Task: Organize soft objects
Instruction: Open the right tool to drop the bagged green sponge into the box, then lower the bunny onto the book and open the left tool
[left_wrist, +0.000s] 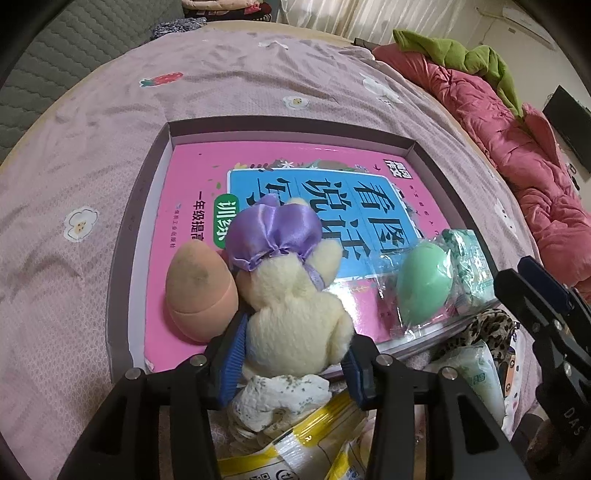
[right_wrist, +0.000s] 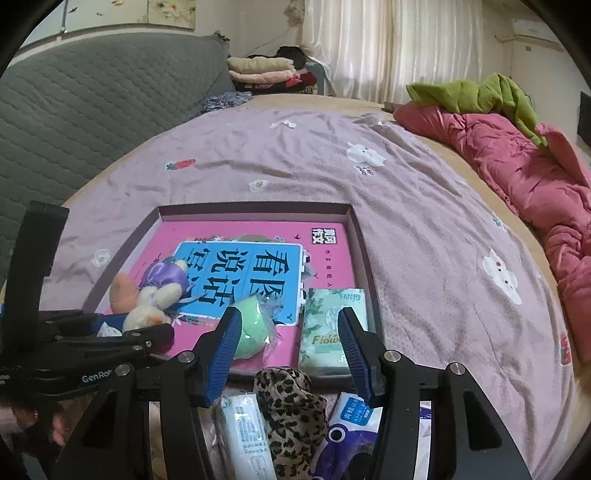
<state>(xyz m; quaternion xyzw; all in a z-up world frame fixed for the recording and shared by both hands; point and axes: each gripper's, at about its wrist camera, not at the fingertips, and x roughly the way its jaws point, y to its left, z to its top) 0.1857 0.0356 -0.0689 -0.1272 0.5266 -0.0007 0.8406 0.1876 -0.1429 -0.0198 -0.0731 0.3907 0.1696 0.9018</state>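
A cream plush toy (left_wrist: 295, 314) in a purple satin bonnet lies on the pink book (left_wrist: 177, 229) inside the shallow purple tray (left_wrist: 122, 258). My left gripper (left_wrist: 295, 354) has its blue pads against both sides of the toy's body. An orange egg-shaped sponge (left_wrist: 199, 291) rests against the toy's left. At the tray's right lie a green egg sponge (right_wrist: 251, 332) in clear wrap and a green tissue pack (right_wrist: 332, 325). My right gripper (right_wrist: 288, 317) hangs open above the tray's near edge, nothing between its pads. The right gripper (left_wrist: 517, 277) shows at the left wrist view's right edge.
In front of the tray lie a leopard-print cloth (right_wrist: 291, 398), a white tissue pack (right_wrist: 243, 432), a purple pack (right_wrist: 351, 432), a yellow packet (left_wrist: 295, 443) and a floral cloth (left_wrist: 280, 398). A red quilt (right_wrist: 517, 166) with a green garment (right_wrist: 480, 92) runs along the bed's right. A grey headboard (right_wrist: 92, 103) stands left.
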